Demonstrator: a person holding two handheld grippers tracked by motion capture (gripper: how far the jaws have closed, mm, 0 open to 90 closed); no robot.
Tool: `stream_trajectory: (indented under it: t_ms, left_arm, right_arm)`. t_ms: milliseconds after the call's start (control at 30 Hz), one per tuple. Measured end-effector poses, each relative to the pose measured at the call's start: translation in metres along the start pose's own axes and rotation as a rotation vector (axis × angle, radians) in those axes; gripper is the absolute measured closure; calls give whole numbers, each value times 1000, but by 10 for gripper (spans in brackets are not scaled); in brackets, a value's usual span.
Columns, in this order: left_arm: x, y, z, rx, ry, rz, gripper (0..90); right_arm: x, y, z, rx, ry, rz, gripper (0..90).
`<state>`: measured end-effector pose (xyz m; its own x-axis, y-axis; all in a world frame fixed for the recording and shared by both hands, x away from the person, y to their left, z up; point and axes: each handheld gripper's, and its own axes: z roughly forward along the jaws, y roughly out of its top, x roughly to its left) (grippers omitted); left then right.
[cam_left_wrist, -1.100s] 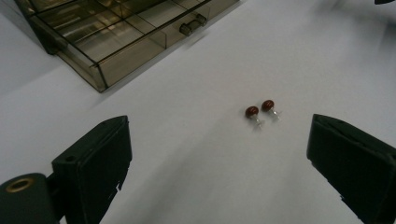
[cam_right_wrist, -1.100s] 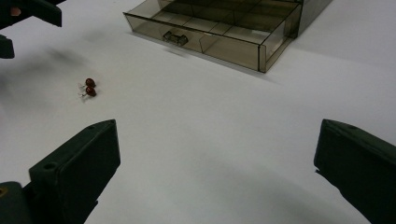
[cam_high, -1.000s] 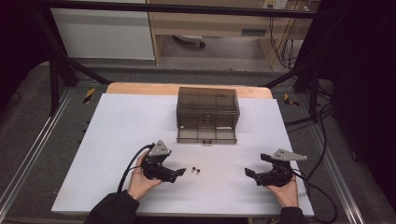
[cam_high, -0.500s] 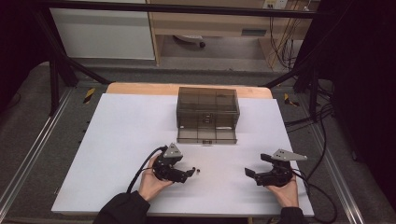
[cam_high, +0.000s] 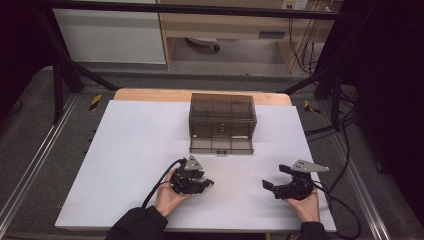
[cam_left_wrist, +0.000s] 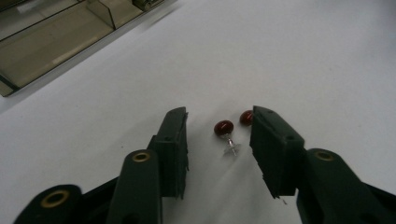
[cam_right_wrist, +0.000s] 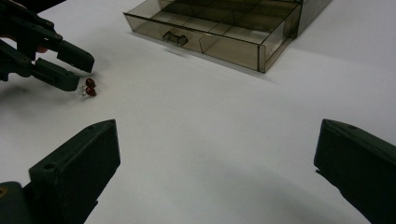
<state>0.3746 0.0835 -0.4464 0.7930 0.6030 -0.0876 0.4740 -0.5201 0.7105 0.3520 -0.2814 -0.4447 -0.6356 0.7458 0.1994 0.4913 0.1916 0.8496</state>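
Now the left gripper (cam_left_wrist: 218, 128), jaws just been closing but not yet pinching, straddles one red earring (cam_left_wrist: 224, 127) at frame centre, w/ right gripper (cam_right_wrist: 217, 158) spread wide & idle — next, I'd say, squeeze gently, lift toward drawer box (cam_high: 222, 122).

second red stud (cam_left_wrist: 245, 116) half hidden behind the left gripper (cam_left_wrist: 219, 140), drawer (cam_left_wrist: 56, 37) cut off by frame edge
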Motion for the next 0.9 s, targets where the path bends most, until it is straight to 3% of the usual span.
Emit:
stream_trajectory:
  t_ms: [100, 500, 900]
  left_arm:
    - [-2, 0, 1, 8, 6, 0, 650]
    - [-7, 0, 5, 11, 12, 5, 797]
    - [-7, -1, 5, 13, 8, -2, 817]
  right_arm:
    - [0, 0, 0, -1, -1, 1, 8]
    - [0, 0, 0, 1, 1, 0, 8]
    - [0, 0, 0, 2, 1, 1, 8]
